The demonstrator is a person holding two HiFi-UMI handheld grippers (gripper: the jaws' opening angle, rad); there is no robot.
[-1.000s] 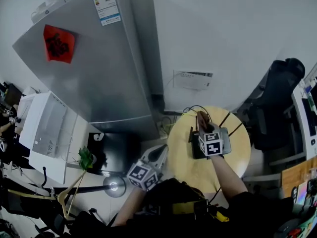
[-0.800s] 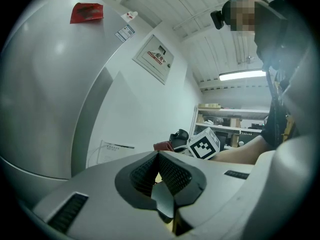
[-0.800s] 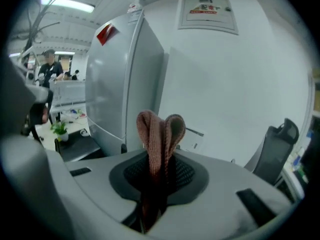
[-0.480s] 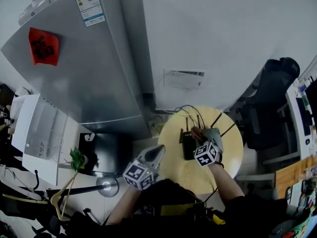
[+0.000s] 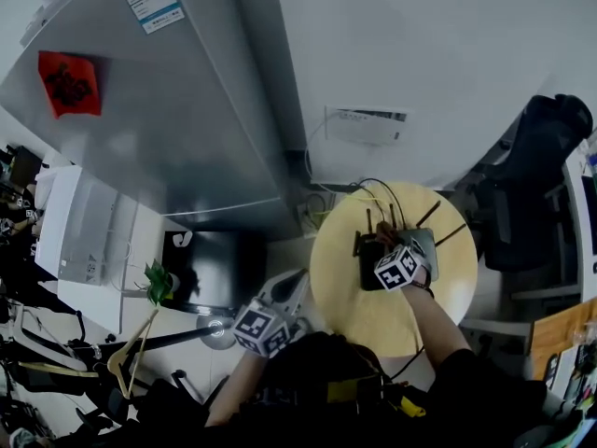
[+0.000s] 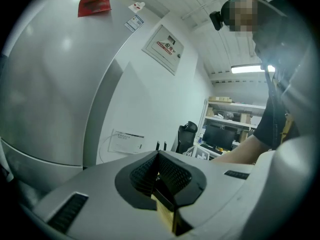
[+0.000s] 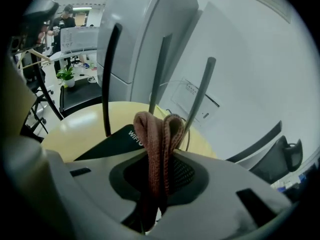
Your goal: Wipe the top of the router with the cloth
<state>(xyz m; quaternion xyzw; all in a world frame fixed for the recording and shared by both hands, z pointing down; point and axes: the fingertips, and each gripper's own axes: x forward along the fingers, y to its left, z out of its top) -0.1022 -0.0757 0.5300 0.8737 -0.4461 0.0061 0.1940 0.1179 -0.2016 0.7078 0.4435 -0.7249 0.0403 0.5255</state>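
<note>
router (image 7: 116,133) flat, antennas (image 7: 111,79) upright; right tool (image 7: 159,160) clamps cloth (image 7: 158,128)

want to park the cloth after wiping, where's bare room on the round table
The near half of the round table, between the router and the person, is bare, as is the strip left of the router. The far edge is crowded with antennas and cables; the right hand-held gripper holds the cloth over the router.
</note>
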